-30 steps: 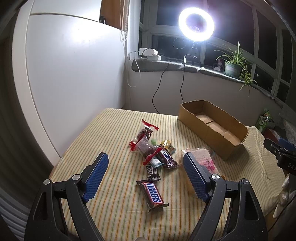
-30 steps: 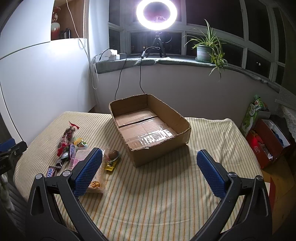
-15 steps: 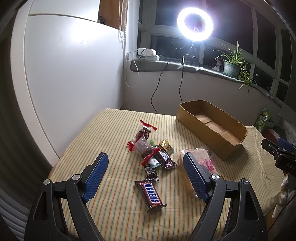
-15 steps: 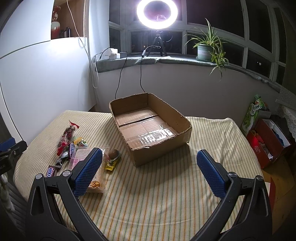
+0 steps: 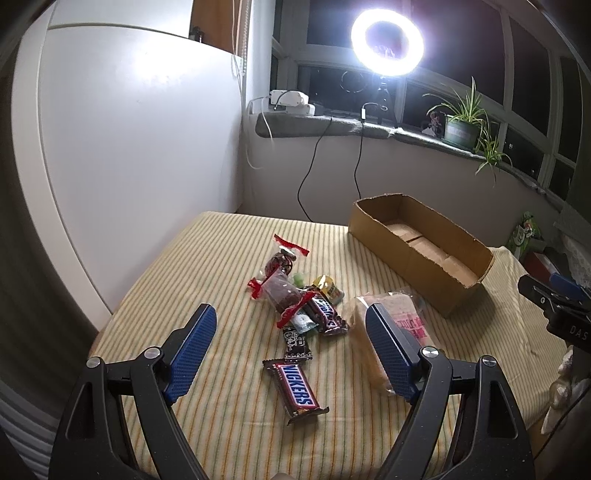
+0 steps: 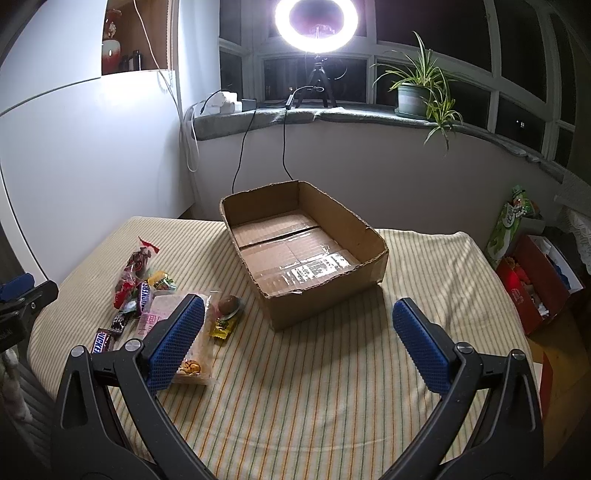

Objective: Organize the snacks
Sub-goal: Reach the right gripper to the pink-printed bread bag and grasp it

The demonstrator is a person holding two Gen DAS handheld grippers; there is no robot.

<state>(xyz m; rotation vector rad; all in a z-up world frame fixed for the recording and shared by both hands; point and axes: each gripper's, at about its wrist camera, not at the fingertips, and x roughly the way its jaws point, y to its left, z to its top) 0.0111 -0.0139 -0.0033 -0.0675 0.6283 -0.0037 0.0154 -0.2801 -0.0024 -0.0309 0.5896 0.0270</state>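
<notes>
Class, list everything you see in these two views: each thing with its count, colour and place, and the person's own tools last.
Cardboard box: one, brown, empty, far middle of table.
Snickers bar: one, brown with blue lettering, nearest the left claw.
Snack pile: several mixed wrappers, red, dark and yellow, left of the box.
Clear pink-label packet: one, between pile and box.
Tablecloth: one, yellow striped.
Ring light: one, white, lit, windowsill.
Potted plant: one, green, windowsill.
Left claw: blue pads, open.
Right claw: blue pads, open.
</notes>
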